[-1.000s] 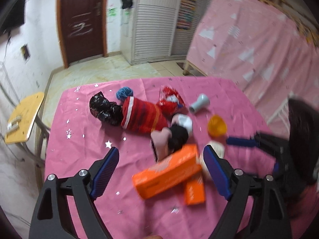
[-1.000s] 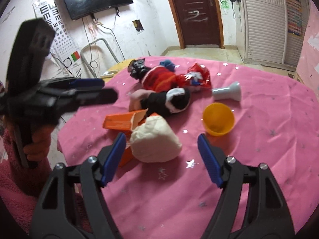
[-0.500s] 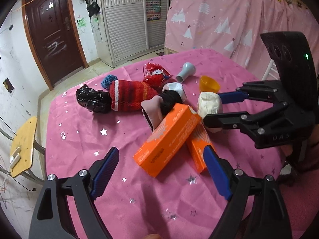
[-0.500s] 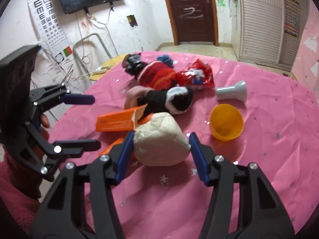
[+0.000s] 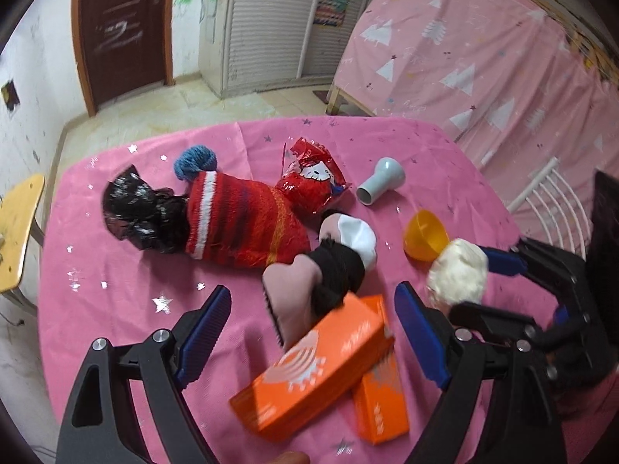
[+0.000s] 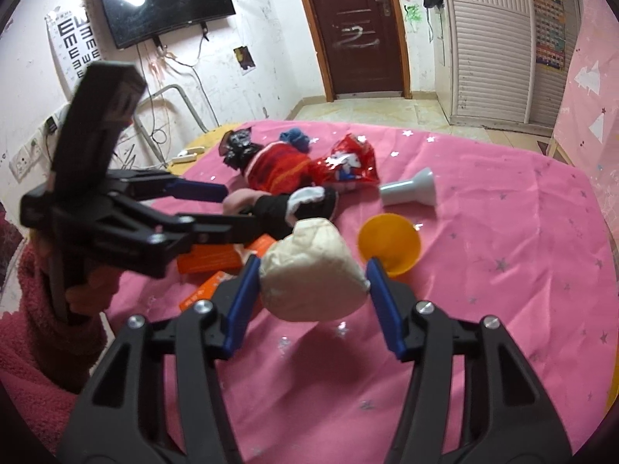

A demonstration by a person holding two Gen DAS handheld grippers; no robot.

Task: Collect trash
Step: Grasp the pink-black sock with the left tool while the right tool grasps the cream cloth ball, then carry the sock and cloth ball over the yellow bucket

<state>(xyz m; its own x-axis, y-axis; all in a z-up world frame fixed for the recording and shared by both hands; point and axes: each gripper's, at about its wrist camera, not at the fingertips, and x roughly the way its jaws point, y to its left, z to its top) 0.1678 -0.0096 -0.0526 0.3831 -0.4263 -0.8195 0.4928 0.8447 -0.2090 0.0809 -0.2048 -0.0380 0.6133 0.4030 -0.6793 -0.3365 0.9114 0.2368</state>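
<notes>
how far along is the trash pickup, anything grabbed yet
Nothing looks binned yet; no bin shows. In hand: the right gripper has just closed on the white crumpled wad, apparently clear of the cloth. The left gripper hangs open over the orange boxes. Still lying on the pink tablecloth: the red snack wrapper and black bag.
</notes>
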